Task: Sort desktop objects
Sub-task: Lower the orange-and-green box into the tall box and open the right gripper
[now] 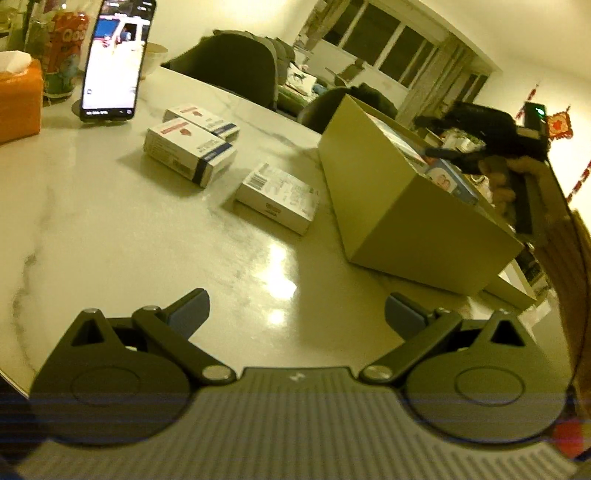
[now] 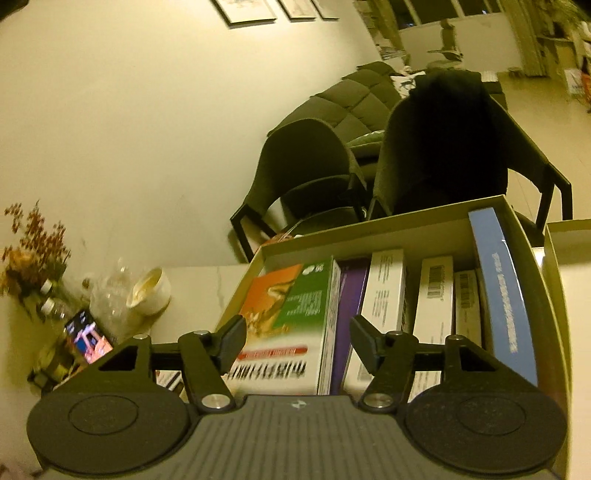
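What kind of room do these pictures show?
Probably a home dining or living room: a white marble-look table with dark upholstered chairs beside it, framed pictures on the wall, and red hanging decorations.

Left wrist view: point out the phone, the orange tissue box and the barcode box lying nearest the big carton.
phone [image 1: 114, 59], left wrist view, middle of its lit screen.
orange tissue box [image 1: 18, 99], left wrist view, its front face.
barcode box [image 1: 280, 195], left wrist view, its top face.
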Demonstrator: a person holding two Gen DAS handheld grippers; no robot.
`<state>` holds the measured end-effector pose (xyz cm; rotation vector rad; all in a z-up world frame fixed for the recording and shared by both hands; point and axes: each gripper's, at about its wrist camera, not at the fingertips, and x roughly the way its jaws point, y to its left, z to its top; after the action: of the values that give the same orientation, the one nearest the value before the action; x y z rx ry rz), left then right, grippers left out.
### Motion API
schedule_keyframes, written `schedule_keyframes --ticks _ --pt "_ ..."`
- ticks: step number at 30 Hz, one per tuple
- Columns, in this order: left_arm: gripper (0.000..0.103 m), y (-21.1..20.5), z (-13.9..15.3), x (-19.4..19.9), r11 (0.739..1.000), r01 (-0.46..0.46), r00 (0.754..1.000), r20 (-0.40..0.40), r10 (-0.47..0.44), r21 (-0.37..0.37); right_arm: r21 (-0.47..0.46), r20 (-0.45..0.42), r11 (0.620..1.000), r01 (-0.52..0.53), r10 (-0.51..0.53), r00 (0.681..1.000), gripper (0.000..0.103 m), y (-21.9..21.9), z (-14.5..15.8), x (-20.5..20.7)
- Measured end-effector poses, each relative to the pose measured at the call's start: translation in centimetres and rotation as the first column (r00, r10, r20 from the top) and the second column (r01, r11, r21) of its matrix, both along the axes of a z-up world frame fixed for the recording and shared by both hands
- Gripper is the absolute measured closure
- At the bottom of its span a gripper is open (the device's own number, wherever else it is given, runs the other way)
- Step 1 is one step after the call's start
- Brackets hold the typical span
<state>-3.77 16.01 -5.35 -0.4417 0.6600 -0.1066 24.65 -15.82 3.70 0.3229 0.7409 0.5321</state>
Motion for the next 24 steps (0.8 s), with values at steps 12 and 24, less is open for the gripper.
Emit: schedule_keyframes --ticks 12,24 --pt "0.0 0.7 -0.9 2.7 0.969 -0.187 0.982 0.013 0.188 0.162 -0.094 0.011 0.991 -0.095 0.097 0.995 0.034 2.0 -0.3 -3.1" --pt "0.0 -0.6 -2.4 5.0 0.917 -0.203 0.978 0.021 0.209 0.344 -0.203 -0.031 0.958 -0.201 0.199 0.98 0.033 4.6 -1.0 -2.9"
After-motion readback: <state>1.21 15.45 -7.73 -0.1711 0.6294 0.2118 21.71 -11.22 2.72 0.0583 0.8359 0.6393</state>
